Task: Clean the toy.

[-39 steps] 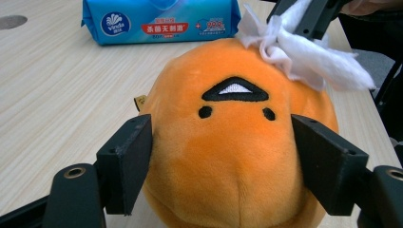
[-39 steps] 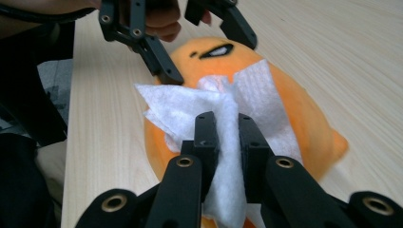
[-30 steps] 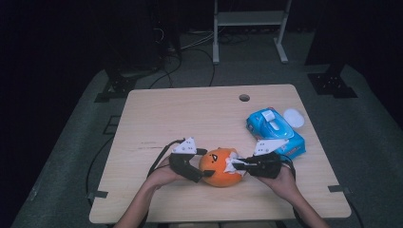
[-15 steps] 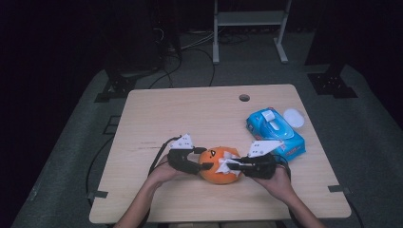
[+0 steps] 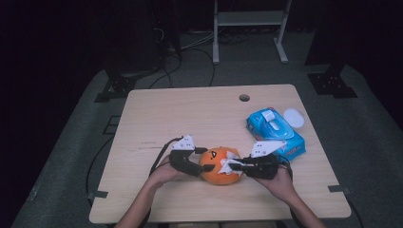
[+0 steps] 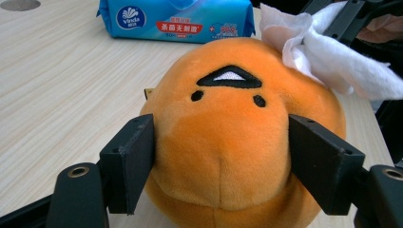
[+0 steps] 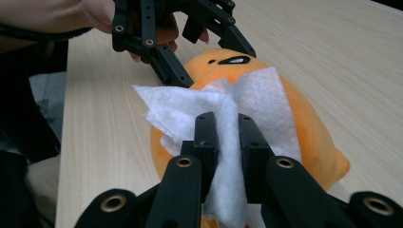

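The left claw (image 6: 221,166) has its two black jaws set against either side of the orange plush toy (image 6: 237,137), having just eased a little wider while the pads press into the fur. The right claw (image 7: 223,137) is pinched together on a white wipe (image 7: 228,114), which lies over the toy's top. In the high view the left claw (image 5: 202,167) and right claw (image 5: 236,166) meet the toy (image 5: 217,166) from opposite sides, near the front of the tabletop (image 5: 190,114). A blue wipes pack (image 5: 274,130) lies just beyond the right hand (image 5: 278,180).
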Motion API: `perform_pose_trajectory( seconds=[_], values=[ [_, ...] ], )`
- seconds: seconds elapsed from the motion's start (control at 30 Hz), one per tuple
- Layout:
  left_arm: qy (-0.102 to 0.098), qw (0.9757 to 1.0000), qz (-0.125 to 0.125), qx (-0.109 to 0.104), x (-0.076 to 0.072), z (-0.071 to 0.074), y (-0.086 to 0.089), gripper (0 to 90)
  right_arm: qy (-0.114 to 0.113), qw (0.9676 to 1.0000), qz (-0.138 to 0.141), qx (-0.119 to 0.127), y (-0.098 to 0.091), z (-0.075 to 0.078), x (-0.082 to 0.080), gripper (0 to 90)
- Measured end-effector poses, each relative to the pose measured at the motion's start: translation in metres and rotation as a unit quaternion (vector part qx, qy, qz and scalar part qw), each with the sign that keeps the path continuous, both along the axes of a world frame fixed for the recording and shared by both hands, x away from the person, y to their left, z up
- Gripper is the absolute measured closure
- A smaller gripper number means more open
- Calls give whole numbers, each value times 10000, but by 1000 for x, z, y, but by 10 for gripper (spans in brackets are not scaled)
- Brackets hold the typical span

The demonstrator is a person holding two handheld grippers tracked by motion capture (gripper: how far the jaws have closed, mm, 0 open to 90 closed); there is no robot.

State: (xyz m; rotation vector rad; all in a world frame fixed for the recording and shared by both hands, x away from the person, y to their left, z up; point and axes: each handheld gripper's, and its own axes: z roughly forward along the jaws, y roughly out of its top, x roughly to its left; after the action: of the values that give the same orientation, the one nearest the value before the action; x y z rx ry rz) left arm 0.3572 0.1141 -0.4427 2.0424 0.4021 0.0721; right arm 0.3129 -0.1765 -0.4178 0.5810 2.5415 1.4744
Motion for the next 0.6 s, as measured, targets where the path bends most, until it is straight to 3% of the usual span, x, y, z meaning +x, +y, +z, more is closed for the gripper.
perform_pose_trajectory(
  seconds=[0.33, 0.5, 0.6],
  values=[
    [-24, 10000, -89, -11, -1, 0, 1, 267, 358, 9983, -464, -18, -42, -16, 4, 803],
    [-54, 10000, -67, 29, -1, 1, -1, 266, 357, 9988, -335, 58, -40, -15, 0, 803],
    [-50, 10000, -16, 38, -1, 1, -4, 266, 254, 9996, 18, 119, -20, -8, -4, 803]
  ],
)
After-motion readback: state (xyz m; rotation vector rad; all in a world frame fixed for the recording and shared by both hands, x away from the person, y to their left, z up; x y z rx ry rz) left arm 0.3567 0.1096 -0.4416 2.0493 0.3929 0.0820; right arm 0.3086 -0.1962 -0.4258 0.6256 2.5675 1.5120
